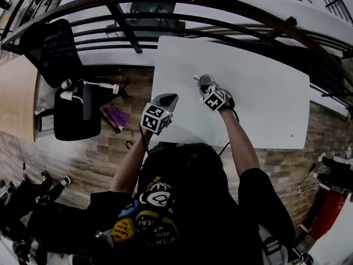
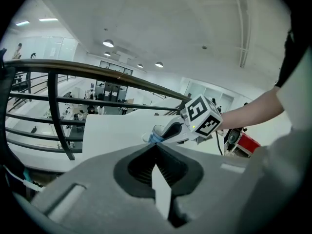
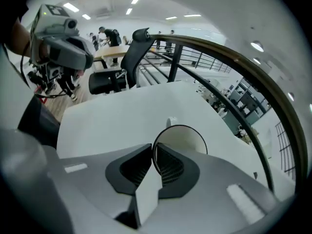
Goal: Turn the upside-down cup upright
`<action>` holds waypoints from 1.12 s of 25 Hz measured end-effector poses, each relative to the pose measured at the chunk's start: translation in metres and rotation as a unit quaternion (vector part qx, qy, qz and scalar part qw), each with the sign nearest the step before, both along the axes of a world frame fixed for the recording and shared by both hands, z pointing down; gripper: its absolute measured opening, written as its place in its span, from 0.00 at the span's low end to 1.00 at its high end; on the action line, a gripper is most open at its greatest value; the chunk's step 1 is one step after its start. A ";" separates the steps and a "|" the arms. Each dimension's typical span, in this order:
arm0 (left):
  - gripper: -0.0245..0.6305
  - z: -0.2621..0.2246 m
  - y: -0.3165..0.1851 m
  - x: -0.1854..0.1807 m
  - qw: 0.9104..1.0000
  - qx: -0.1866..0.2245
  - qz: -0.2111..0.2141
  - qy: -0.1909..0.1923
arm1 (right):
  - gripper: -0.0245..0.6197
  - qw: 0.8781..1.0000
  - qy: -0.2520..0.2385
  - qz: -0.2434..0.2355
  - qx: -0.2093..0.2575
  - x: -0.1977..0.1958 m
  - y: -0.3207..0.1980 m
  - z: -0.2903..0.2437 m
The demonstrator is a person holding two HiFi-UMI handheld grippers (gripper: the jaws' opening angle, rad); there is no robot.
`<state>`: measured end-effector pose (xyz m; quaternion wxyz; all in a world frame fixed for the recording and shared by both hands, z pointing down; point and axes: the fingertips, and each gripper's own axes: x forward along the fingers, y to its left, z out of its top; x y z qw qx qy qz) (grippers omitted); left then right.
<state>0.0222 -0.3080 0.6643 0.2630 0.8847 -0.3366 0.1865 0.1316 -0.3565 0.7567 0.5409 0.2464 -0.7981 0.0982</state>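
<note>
We see right gripper pinching cup rim (centre of frame); left gripper pressed together, empty.

Can't see cup base: hidden behind right gripper fingers in right gripper view, half covered by that gripper in head view. Can't tell if touching counter.

Ceiling lamps light the room brightly and evenly; the white table nearly glares and shadows are soft. Every view bulges at its edges, with black corners in both gripper views. The cup looks sharp.
</note>
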 end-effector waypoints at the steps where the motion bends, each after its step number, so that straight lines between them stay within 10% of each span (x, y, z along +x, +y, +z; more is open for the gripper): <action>1: 0.04 0.000 0.001 -0.002 1.000 0.000 -0.002 -0.001 | 0.09 1.000 0.016 -0.014 -0.002 -0.004 -0.002 0.001; 7: 0.04 -0.003 0.005 -0.015 1.000 -0.005 -0.001 -0.004 | 0.12 0.997 0.056 -0.055 0.014 -0.013 -0.014 -0.003; 14: 0.04 -0.005 0.017 -0.022 1.000 0.001 0.009 -0.002 | 0.14 0.992 -0.040 0.067 0.095 -0.008 -0.014 -0.048; 21: 0.04 -0.031 0.054 -0.009 0.999 0.015 0.030 0.017 | 0.04 0.913 -0.269 0.261 0.164 0.001 0.083 -0.115; 28: 0.04 -0.054 0.118 0.032 0.996 0.039 0.080 0.005 | 0.04 0.852 -0.397 0.329 0.090 -0.020 0.212 -0.126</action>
